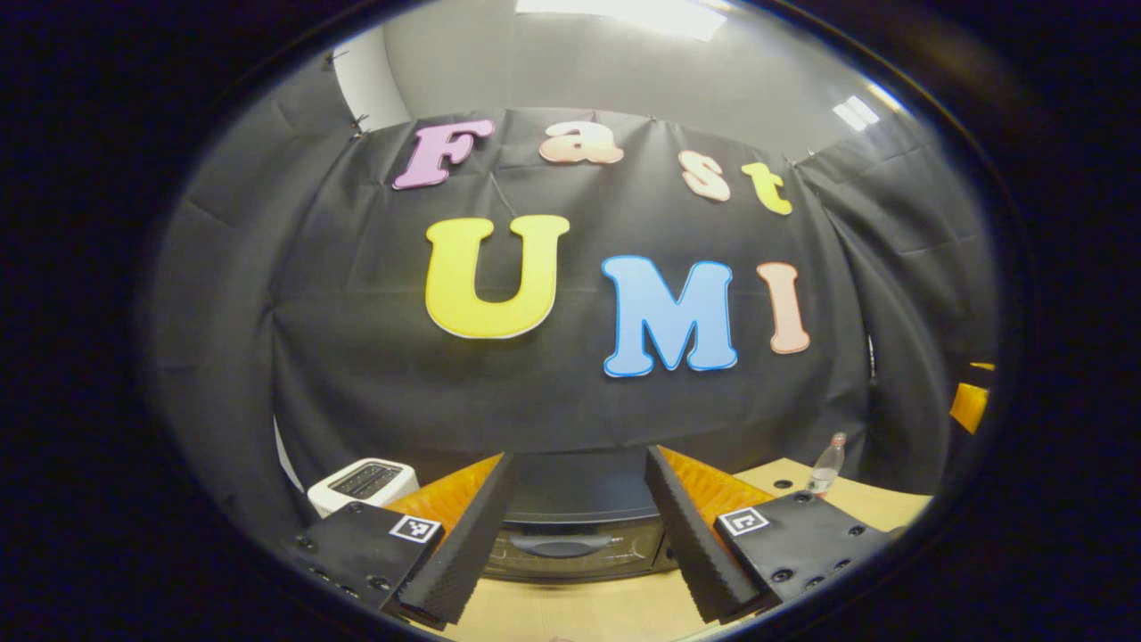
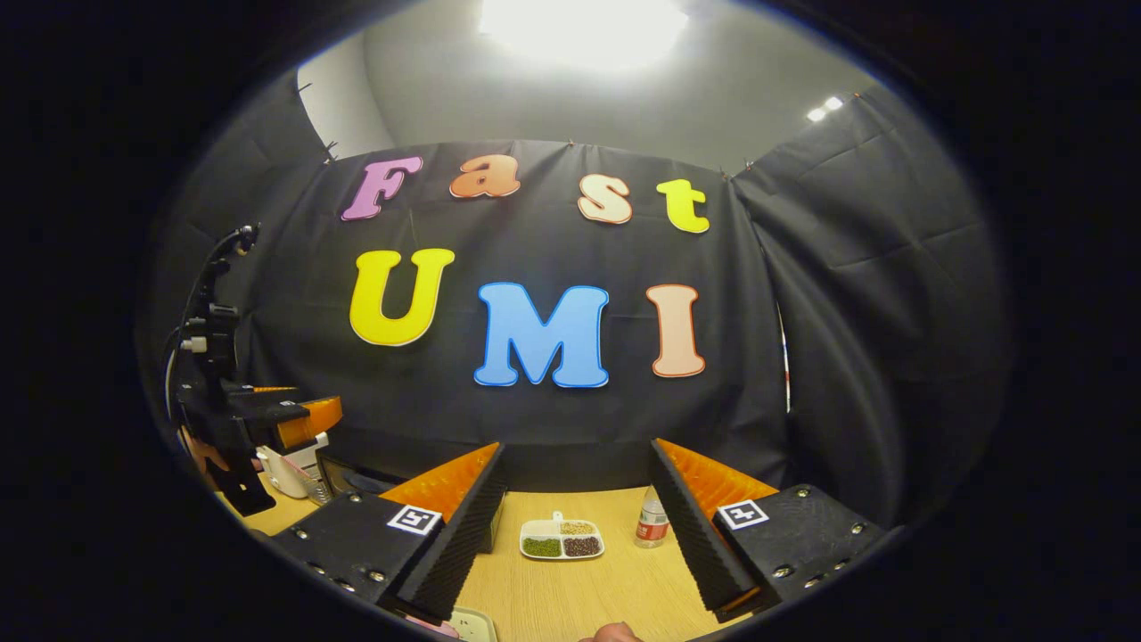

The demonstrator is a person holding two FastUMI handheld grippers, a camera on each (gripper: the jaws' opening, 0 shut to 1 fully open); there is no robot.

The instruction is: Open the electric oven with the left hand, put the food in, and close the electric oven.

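The black electric oven (image 1: 570,526) stands on the wooden table straight ahead of my left gripper (image 1: 579,456), its door shut and its handle (image 1: 557,544) facing me. That gripper is open and holds nothing, a short way back from the oven. In the right gripper view, my right gripper (image 2: 575,446) is open and empty above the table. Ahead of it lies a white divided dish of food (image 2: 562,539). At the far left, the left gripper (image 2: 294,419) hangs beside a corner of the oven (image 2: 348,481).
A white toaster (image 1: 364,481) sits left of the oven. A small plastic bottle (image 2: 652,522) stands just right of the divided dish. Another white dish edge (image 2: 468,624) and a fingertip (image 2: 611,633) show at the near table edge. Black cloth walls close in behind.
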